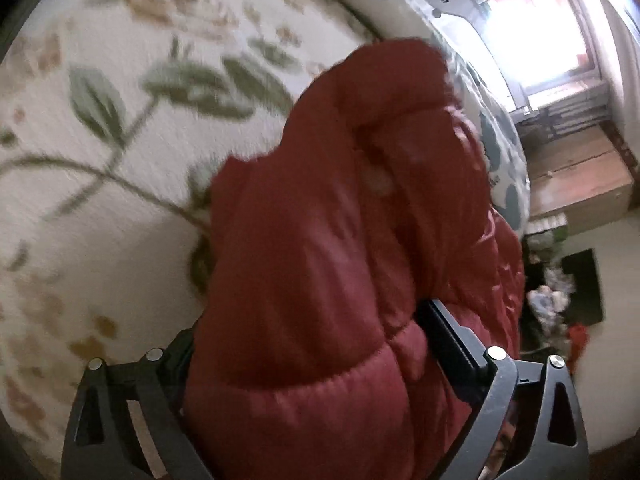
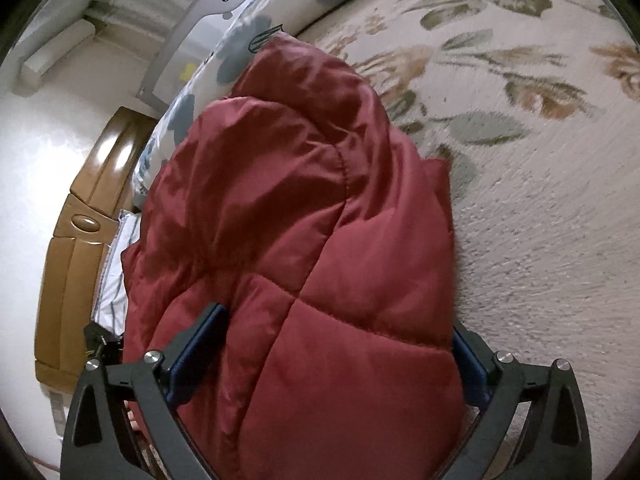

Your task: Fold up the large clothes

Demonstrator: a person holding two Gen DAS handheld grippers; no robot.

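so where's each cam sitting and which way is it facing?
Left wrist: on the left gripper, angled down along its wide-set fingers at the red puffer jacket on the floral bedspread; window beyond.
Right wrist: on the right gripper, angled down at the same jacket; wooden headboard at left.
Shared: jacket, bedspread, blue-patterned pillow. No hands visible.

Left gripper (image 1: 316,344) and right gripper (image 2: 336,344) point steeply downward, jaws spread wide.

A dark red quilted puffer jacket (image 1: 340,240) lies bunched in a thick, rumpled heap on a cream floral bedspread (image 1: 100,160). Its glossy stitched panels bulge upward, one edge near a blue-patterned pillow (image 2: 240,28).
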